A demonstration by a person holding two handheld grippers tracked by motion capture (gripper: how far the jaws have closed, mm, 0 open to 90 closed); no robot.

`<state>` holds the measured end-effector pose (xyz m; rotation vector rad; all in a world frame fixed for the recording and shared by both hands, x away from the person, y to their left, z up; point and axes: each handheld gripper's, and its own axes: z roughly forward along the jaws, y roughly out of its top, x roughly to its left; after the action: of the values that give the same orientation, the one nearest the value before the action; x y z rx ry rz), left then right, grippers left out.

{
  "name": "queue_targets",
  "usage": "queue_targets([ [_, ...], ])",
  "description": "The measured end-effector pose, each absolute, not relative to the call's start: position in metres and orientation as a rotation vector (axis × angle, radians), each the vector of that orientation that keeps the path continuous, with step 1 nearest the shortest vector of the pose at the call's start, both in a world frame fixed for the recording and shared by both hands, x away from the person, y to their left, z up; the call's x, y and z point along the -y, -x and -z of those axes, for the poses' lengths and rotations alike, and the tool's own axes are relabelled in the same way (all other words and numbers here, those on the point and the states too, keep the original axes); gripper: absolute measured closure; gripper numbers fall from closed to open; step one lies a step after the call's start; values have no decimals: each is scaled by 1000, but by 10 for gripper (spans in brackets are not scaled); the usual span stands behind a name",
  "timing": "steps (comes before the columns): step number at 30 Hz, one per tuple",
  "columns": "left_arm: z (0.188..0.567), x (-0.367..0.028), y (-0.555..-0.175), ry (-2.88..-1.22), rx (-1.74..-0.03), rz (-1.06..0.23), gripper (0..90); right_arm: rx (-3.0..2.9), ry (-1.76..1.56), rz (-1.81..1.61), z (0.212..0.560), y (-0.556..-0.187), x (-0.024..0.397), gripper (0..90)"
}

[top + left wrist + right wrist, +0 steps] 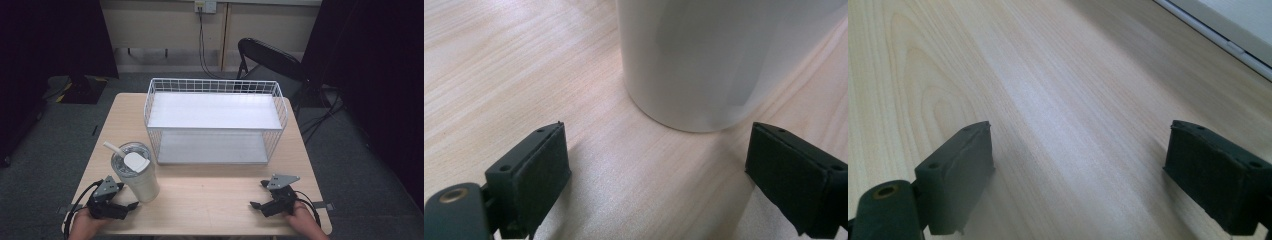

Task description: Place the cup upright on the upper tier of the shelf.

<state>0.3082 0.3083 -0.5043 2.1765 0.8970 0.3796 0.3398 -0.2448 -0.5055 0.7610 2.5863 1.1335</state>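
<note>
1. We see a white tumbler [136,173] standing upright on the desk [210,195], near its front left corner, with a clear lid and a pale straw [113,148] leaning toward the left.
2. We hold the left claw [126,196] just beside the tumbler, on its near left side; its jaws stand wide apart and grip nothing.
3. In the left gripper view we look along those jaws at the tumbler's [704,60] base, which rests flat on the desk [514,65] just ahead of the jaw tips and toward the right jaw; neither pad touches it.
4. We hold the right claw [259,194] near the front right of the desk, well apart from the tumbler, with its jaws also spread and holding nothing.
5. In the right gripper view we see bare wood grain of the desk [1048,100] between the jaws, and the lower edge of the basket [1228,25] at the top right corner.
6. We see the white wire basket [216,89] standing behind the tumbler, toward the middle of the desk, with two flat shelves, one above the other.
7. A black folding chair [267,57] stands on the floor beyond the far edge of the desk.
</note>
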Motion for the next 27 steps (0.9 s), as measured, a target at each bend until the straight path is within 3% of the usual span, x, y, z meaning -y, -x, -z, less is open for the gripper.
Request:
queue_targets([
  [17, 494, -309, -300, -2226, -886, -376, 159, -2595, -754, -1133, 505, -341, 245, 111],
  [27, 470, -310, -296, -2083, -850, -391, 159, -2595, -754, -1132, 505, -341, 245, 111],
])
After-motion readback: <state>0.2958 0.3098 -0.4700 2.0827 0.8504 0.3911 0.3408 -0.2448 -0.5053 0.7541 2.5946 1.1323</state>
